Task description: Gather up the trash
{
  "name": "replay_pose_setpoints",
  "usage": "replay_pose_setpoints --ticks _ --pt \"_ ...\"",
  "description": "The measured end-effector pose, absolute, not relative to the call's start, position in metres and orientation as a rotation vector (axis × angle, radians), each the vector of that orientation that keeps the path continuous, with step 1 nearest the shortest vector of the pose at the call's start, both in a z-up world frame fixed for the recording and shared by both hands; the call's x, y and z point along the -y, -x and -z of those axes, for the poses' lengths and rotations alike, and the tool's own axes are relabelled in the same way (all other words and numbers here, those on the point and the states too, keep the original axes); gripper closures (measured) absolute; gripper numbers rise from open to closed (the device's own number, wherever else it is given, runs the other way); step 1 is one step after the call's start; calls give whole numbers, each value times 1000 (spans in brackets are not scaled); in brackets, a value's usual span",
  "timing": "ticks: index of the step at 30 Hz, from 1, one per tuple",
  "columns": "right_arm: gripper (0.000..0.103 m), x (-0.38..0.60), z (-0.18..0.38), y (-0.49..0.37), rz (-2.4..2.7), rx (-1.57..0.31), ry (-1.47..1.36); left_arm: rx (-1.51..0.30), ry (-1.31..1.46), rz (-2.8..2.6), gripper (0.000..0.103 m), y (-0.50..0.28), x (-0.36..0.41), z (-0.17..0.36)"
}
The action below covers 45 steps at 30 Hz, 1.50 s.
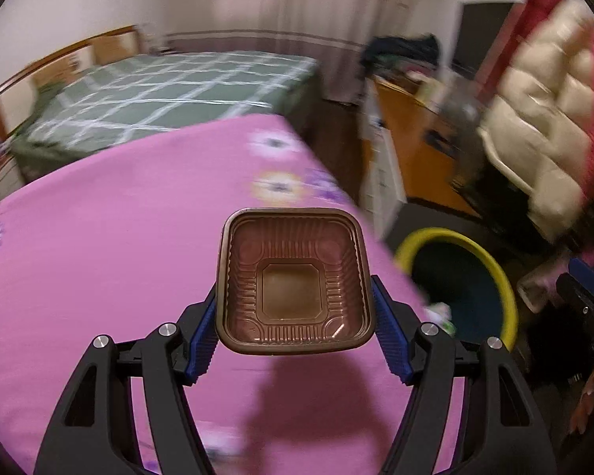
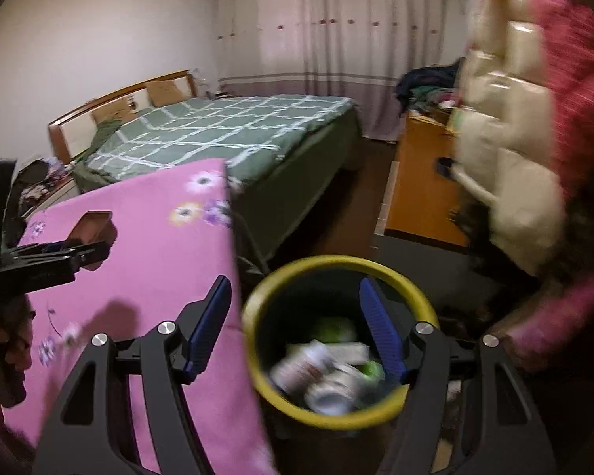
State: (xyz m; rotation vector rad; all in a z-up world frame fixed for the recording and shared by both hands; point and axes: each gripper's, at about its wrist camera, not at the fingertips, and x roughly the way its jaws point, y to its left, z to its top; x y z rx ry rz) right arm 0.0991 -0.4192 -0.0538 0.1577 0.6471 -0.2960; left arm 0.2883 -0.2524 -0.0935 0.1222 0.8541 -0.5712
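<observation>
My left gripper (image 1: 295, 316) is shut on a brown square plastic tray (image 1: 293, 281), held by its two sides above the pink flowered tablecloth (image 1: 118, 237). The yellow-rimmed trash bin (image 1: 459, 277) stands on the floor to the right of the table. In the right wrist view my right gripper (image 2: 295, 316) is open and empty, above the bin (image 2: 336, 419), which holds white and green wrappers (image 2: 328, 368). The left gripper with the tray (image 2: 93, 225) shows at the left over the table.
A bed with a green checked cover (image 2: 225, 130) stands behind the table. An orange wooden cabinet (image 2: 423, 182) is at the right. A cream padded jacket (image 2: 507, 150) and red cloth hang at the far right.
</observation>
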Motion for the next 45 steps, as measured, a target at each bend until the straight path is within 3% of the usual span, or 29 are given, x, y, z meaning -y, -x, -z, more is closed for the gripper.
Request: replay_pose_setpoints --ticks 16,18,19,23,30,45 --pt "35 473 59 -9 388 -609 -264 -1018 -316 824 34 -244 446 141" --pt "35 474 58 -8 389 -604 -265 -1025 -328 806 25 -249 460 150" --pt "35 475 57 -8 390 -602 -265 -1027 -332 795 13 -252 465 155" --pt "35 473 53 -3 389 -593 -264 -1043 -321 764 10 -261 471 164" --pt "34 459 52 -6 343 -599 -247 -894 -316 693 5 -236 409 122" --pt "28 381 34 4 185 -527 -143 -575 -11 319 5 -111 116 10"
